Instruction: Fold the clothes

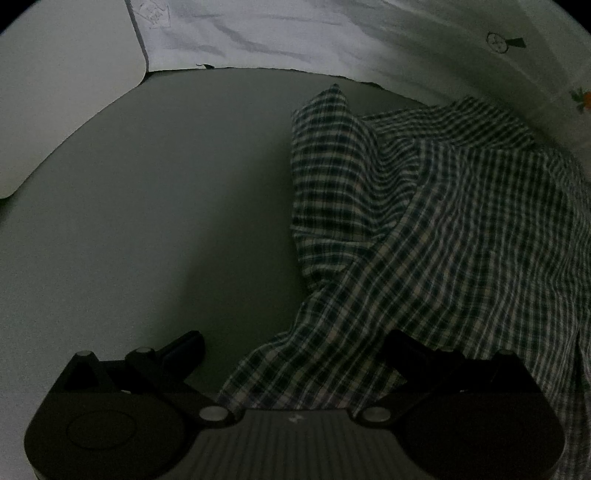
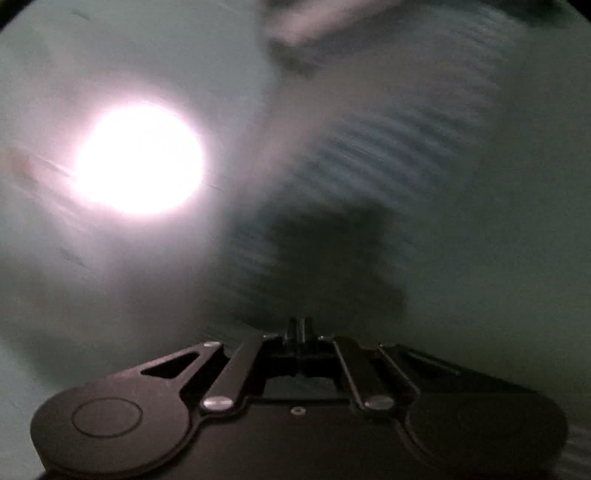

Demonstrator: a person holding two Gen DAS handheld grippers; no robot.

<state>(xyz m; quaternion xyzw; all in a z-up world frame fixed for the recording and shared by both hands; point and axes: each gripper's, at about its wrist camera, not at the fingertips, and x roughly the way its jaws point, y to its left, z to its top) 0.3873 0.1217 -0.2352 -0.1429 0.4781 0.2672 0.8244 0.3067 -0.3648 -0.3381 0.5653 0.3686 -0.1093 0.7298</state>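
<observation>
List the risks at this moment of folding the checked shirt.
1. The left tongs stand open with the checked shirt lying between the fingers, ungripped; any lift now could leave the cloth behind.
2. The right tongs are shut, and their view is smeared by motion and glare; whether they caught cloth cannot be told.
3. The shirt is bunched on the grey surface, so a fold may trap creases.

One checked shirt lies crumpled at three o'clock on one grey table; one white cloth sits at twelve o'clock, one pale board at ten o'clock, and one glare spot shows at ten o'clock in the blurred right view
</observation>
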